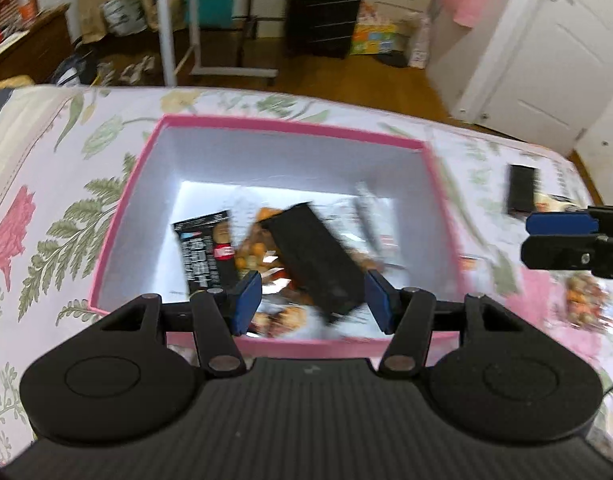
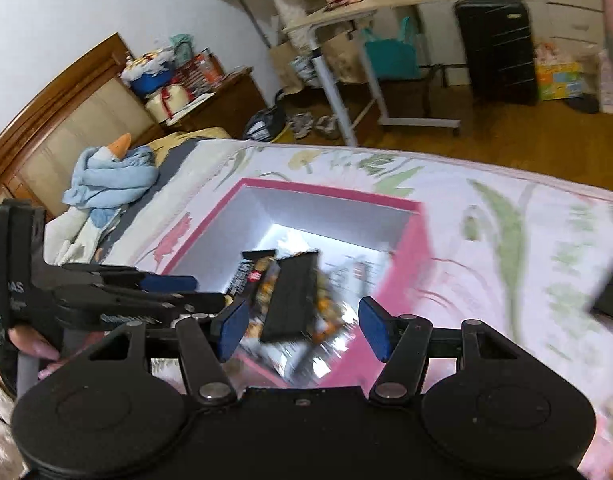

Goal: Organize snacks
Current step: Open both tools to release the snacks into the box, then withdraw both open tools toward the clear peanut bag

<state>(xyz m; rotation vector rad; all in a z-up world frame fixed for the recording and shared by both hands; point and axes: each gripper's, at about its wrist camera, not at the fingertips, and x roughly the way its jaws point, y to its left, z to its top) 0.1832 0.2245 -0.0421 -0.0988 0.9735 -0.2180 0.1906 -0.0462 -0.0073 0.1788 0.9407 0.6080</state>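
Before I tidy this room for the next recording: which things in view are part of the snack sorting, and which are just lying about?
Part of the job:
- pink box
- black snack packet in the box
- orange snack bags beneath it
- black packet on the floral bedspread
- snack bag on the bedspread

Lying about:
- black suitcase
- rolling desk
- goose plush
- shoes
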